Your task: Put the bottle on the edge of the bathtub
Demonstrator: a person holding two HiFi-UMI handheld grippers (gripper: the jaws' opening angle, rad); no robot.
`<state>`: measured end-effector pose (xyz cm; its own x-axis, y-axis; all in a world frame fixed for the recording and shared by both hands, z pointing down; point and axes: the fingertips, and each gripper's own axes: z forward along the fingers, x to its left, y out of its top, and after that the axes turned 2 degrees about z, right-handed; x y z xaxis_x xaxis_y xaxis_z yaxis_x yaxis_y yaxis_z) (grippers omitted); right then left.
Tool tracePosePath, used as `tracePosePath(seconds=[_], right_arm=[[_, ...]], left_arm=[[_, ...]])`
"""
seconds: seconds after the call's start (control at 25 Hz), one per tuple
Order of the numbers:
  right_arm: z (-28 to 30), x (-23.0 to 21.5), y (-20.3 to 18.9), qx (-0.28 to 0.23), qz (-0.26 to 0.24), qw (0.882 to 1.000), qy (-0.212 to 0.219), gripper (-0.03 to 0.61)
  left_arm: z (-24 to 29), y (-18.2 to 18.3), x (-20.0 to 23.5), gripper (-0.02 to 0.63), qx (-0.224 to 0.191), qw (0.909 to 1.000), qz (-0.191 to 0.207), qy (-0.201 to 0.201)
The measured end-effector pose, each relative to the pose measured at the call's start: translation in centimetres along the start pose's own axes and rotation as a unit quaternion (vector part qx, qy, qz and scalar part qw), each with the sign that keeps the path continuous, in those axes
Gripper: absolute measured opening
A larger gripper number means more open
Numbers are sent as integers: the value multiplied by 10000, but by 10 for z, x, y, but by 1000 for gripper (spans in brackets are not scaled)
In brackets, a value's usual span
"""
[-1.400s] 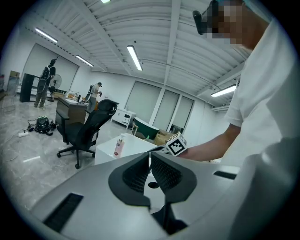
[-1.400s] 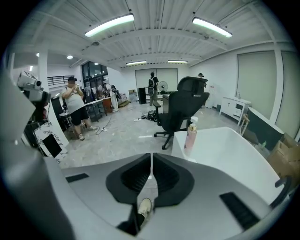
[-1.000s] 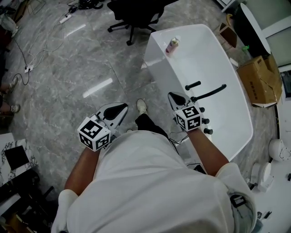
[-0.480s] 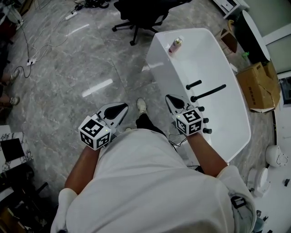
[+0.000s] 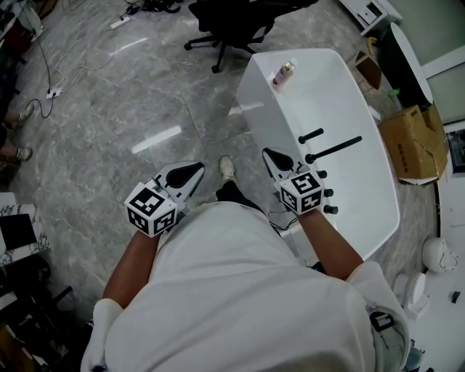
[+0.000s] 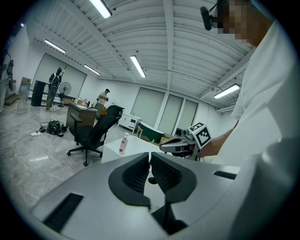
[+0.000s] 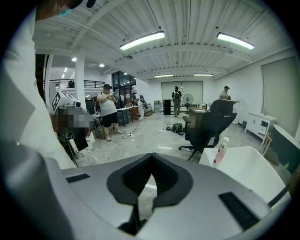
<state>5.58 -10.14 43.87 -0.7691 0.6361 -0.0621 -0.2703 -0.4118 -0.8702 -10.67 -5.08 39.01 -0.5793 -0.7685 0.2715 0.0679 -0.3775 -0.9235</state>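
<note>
Pink pump bottle (image 5: 282,73): upright on the far end rim of the white bathtub (image 5: 248,102), long axis vertical, well ahead and slightly right of the right tongs (image 5: 267,153). Right tongs nearer than left tongs (image 5: 197,169). Both pairs closed together, nothing held.

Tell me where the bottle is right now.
In the head view the bottle stands near the top, right of centre, on the far edge of the bathtub, close to the black office chair.
</note>
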Motion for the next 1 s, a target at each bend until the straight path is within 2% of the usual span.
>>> tracePosePath(seconds=[0.72,1.0], right_arm=[[-3,-9,-10,90,36,9999,-51,6],[7,-29,-13,177,96,9997,-114,8]], left_arm=[[16,-2,-7,28,102,9999,-60,-120],[28,2,4,28,138,9997,-155,-88]])
